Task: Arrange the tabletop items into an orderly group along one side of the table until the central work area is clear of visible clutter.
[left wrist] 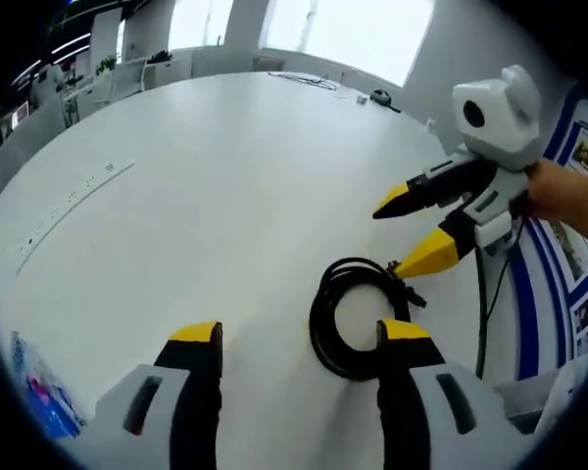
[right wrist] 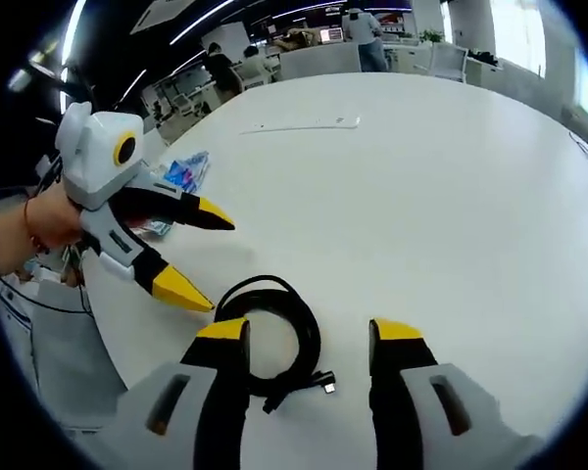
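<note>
Two grippers converge on one coiled black cable [left wrist: 358,318], which lies flat on the white table [left wrist: 225,176] near its edge.

Left gripper [left wrist: 299,338]: jaws spread wide, holding nothing. The coil sits just ahead of its right-hand jaw, whose yellow tip overlaps the near side of the loop in the left gripper view; whether it touches the cable cannot be told. Most of the coil lies off the centre line of this gripper, toward its right jaw.

Right gripper [right wrist: 309,331]: jaws likewise spread wide and empty. In the right gripper view the coil [right wrist: 274,328] lies between the jaws but closer to the left-hand one, with the plug end [right wrist: 325,386] trailing toward the camera. Seen from the left gripper view, the same gripper [left wrist: 400,235] has its lower yellow tip just above the far rim of the coil.

Judgement: the coil has no marked long axis, being nearly round; the right gripper straddles it better and appears better placed to close on the bundle.

Other items: a blue packet [right wrist: 186,171] lies near the table edge, well apart from the cable.
</note>
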The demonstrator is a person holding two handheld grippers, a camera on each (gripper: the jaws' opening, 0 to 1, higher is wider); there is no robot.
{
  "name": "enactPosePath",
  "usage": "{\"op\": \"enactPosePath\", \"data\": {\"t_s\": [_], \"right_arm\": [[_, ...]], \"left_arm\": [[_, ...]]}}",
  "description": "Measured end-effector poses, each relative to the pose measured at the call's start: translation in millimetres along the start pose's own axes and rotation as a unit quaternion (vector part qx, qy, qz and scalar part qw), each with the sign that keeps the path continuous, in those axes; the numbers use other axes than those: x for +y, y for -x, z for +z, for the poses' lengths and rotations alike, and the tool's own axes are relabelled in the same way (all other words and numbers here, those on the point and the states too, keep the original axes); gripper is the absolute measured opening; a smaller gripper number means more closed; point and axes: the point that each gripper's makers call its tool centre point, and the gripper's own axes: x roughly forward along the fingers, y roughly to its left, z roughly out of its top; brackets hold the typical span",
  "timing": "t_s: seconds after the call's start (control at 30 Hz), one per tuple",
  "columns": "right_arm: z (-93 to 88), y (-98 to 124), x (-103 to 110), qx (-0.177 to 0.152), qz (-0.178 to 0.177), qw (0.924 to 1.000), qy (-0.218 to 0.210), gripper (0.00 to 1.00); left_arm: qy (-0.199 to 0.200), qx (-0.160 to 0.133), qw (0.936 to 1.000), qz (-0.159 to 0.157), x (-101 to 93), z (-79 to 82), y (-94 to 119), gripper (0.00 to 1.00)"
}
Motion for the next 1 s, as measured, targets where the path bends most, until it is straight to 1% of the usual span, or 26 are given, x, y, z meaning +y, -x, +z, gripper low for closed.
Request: {"op": "enactPosePath", "data": {"t_s": [0.13,0.6,0.73,1.0], "right_arm": [[5.8,3.9,2.5,-0.011,-0.001,0.9999,0.000,0.54],[19.9,17.4,16.6,-0.030,0.004,0.9993,0.021,0.55],[23.2,20.3,21.6,-0.034,0.007,0.9991,0.026,0.55],[32.7,25.2,32.8,-0.041,0.012,0.9982,0.042,0.54]], "left_arm": [[-0.004,-0.001,1.0000,0.006,1.5,-0.1,7.9,0.67],[0.007,-0.020,0.9994,0.027,8.1,-1.3,43.3,0.75],[0.010,-0.025,0.9990,0.035,10.8,-1.8,51.6,0.76],[0.020,-0.038,0.9978,0.051,18.8,-8.1,76.0,0.77]]}}
